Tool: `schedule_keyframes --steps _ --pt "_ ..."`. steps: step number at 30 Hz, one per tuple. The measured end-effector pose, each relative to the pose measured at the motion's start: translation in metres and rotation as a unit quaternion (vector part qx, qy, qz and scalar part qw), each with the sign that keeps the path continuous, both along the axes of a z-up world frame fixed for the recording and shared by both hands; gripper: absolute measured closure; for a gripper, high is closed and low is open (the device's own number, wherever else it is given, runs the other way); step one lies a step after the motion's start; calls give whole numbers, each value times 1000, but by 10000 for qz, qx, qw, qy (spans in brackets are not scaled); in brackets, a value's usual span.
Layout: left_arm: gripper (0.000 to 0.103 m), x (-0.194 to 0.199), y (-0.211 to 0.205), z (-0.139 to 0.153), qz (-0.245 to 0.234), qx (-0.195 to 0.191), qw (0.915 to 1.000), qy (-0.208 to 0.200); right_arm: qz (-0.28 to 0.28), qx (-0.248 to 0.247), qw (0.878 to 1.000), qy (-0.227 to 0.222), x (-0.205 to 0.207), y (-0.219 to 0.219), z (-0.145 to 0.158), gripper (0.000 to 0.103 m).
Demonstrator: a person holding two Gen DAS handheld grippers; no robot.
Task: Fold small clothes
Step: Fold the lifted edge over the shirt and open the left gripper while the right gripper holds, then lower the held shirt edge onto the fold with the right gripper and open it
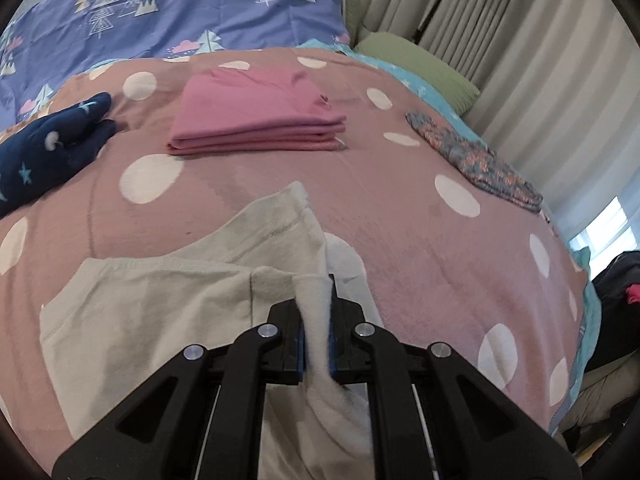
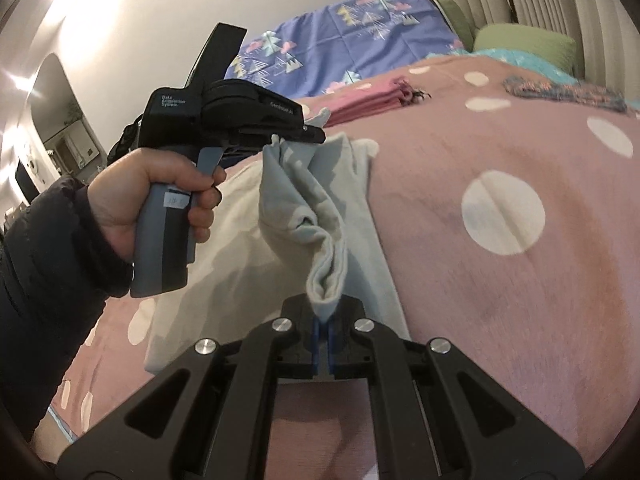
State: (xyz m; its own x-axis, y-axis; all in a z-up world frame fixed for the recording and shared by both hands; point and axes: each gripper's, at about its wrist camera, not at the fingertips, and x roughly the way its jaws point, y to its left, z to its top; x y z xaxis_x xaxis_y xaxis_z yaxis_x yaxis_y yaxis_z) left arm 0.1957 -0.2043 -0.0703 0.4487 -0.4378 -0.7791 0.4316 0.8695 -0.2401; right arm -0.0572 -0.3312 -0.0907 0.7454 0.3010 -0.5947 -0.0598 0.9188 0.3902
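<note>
A pale grey-white garment [image 1: 160,312] lies on the pink dotted bedspread [image 1: 420,248] in front of me. My left gripper [image 1: 317,320] is shut on the garment's right edge and lifts it slightly. In the right wrist view my right gripper [image 2: 324,320] is shut on a bunched fold of the same garment [image 2: 316,216]. The left gripper [image 2: 296,136] also shows there, held by a hand, pinching the cloth's far end so the edge hangs between both grippers.
A folded pink garment [image 1: 256,116] lies at the bed's middle back. A dark blue star-print piece [image 1: 52,148] lies at the left, a patterned blue-pink piece [image 1: 476,160] at the right. A green pillow [image 1: 420,64], purple tree-print bedding [image 1: 180,4] and curtains [image 1: 520,40] are behind.
</note>
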Motion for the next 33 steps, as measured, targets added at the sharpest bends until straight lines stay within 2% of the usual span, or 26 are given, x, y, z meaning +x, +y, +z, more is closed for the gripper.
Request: schedule_keyframes --steps 3,5,6,7,9,10,14,16,20,24,27,30,33 --pt "93 6 -6 -6 45 104 9999 56 -4 75 10000 33 2 -4 -4 100" --pt "78 9 -7 -7 136 53 9998 94 -8 105 9999 70 4 -5 -6 100" --pt "64 8 -6 -6 149 1 9998 97 -14 155 9998 117 4 -5 -8 100" --pt "57 5 -6 -1 151 -50 9999 24 -10 256 9995 198 6 -8 -12 100" --pt "54 -4 -7 12 40 -72 9998 -196 12 435 9986 306 10 -13 -18 100" --pt "48 -12 -7 21 -52 -19 9992 -385 37 528 9980 349 11 -15 -21 100" --pt "36 -55 10 55 -352 402 9920 -1141 216 687 9968 346 12 -19 -25 100" --pt "29 -78 21 61 -447 507 9893 -1290 266 924 9946 383 14 -25 -28 100" --pt "27 -138 52 47 -674 819 9856 -1317 310 1485 9872 487 18 -36 -32 100" --pt "26 -198 78 9 -847 1223 9826 -1110 324 1624 9847 533 21 -37 -28 100" --pt "26 -232 93 -11 -713 1363 9828 -1024 387 1735 9831 445 23 -36 -17 100" --pt "26 -248 102 -22 -481 1401 9842 -973 455 1822 9818 276 24 -35 0 100" --pt "26 -253 106 -31 -272 1725 9783 -1111 486 1748 9834 67 20 -30 16 100"
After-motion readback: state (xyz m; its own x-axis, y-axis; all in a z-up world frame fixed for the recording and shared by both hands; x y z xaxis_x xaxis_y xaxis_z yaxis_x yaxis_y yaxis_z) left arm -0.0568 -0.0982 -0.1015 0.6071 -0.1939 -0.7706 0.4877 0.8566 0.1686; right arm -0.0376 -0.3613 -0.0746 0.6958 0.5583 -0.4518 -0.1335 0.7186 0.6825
